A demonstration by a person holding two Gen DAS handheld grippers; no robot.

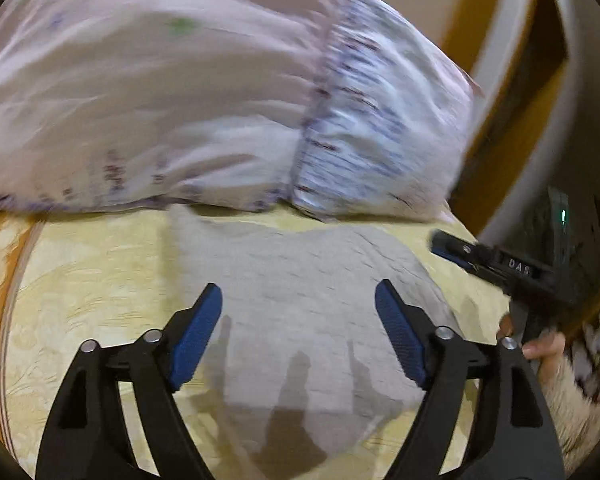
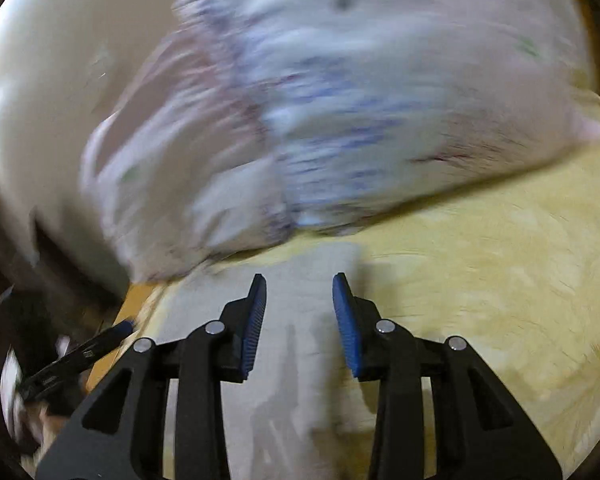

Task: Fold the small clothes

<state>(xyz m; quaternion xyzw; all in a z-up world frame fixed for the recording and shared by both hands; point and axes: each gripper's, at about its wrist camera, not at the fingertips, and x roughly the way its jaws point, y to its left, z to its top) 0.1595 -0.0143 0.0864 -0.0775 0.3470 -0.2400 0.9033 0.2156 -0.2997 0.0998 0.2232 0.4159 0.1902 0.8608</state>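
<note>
A small pale grey garment (image 1: 300,300) lies flat on a yellow patterned bedspread (image 1: 92,288). My left gripper (image 1: 298,300) is open wide above it, holding nothing. The right gripper (image 1: 500,268) shows at the right edge of the left wrist view, held in a hand. In the right wrist view the right gripper (image 2: 299,292) is open with a narrower gap, over the grey garment (image 2: 300,340), empty. The left gripper's tip (image 2: 100,340) shows at the lower left there. Both views are blurred.
A large pinkish-white pillow with a blue-striped band (image 1: 220,100) lies across the bed just behind the garment; it also shows in the right wrist view (image 2: 340,120). A white and wooden headboard (image 1: 532,100) stands at the right. The bed edge (image 2: 136,300) is near the left.
</note>
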